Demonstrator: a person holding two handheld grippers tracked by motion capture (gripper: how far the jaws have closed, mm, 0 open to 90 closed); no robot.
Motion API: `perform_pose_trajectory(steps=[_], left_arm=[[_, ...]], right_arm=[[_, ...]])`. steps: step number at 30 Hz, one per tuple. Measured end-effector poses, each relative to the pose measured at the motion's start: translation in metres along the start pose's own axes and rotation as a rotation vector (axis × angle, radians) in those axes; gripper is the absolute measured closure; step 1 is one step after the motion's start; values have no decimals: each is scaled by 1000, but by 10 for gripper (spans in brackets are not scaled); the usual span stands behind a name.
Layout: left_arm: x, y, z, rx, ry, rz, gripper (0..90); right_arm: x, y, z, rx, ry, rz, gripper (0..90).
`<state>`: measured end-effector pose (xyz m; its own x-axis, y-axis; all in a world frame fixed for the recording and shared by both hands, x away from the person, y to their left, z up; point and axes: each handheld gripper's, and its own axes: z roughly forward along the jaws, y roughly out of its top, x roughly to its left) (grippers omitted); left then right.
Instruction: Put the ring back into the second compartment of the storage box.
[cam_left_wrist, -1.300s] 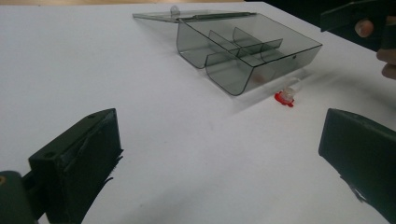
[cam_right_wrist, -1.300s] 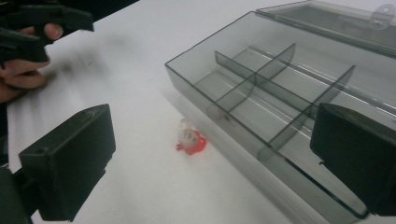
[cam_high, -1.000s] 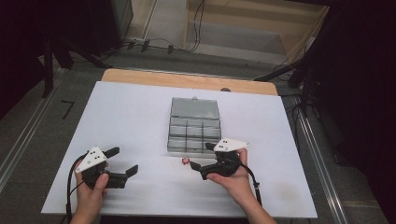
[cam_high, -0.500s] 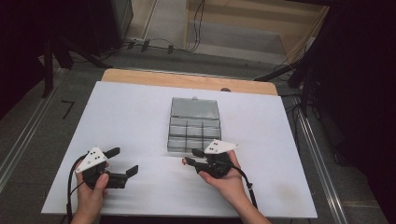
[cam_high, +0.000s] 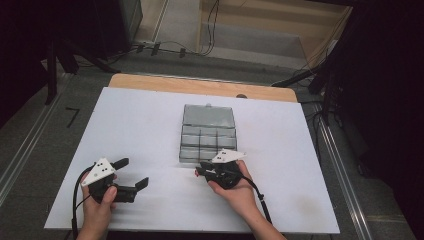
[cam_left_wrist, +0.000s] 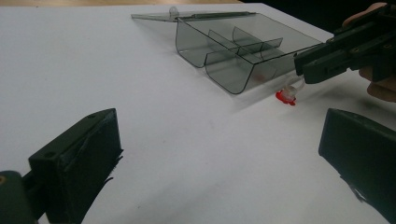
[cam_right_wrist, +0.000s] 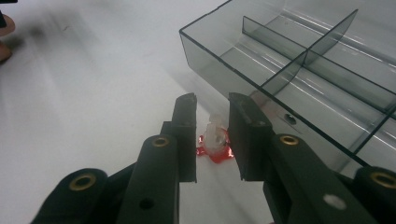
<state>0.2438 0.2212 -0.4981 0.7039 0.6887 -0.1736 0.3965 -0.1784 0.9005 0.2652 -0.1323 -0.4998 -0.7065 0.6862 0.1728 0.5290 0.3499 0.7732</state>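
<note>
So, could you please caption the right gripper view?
Right gripper closing around a small clear-and-red plastic piece beside the open smoky compartment box.

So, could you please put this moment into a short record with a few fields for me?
work surface: white table top
container: clear smoky compartment box, lid open, lying flat behind it
small part: clear piece with a red base, on the table just outside the box's near wall
right gripper: jaws have just been closing, the small part between them; pads not clearly pressing on it
left gripper: jaws open, nothing between them, apart from the box
</note>
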Motion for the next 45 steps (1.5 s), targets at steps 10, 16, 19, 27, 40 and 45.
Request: perform_pose_trajectory(steps=[10,16,19,27,40,45], left_arm=[[0,0,0,1,0,0,0],[0,0,0,5,0,1,0],[1,0,0,5,-3,-1,0],[1,0,0,2,-5,-5,0],[1,0,0,0,-8,-10,0],[1,0,0,-2,-7,-11,0]], right_arm=[[3,-1,10,12,-3,-4,777],[2,-2,12,21,-11,-13,806],[1,-2,13,20,-13,-14,833],[2,-1,9,16,-4,-24,845],[6,12,-2,-13,34,-31,845],[7,16,-5,-18,40,-34,845]])
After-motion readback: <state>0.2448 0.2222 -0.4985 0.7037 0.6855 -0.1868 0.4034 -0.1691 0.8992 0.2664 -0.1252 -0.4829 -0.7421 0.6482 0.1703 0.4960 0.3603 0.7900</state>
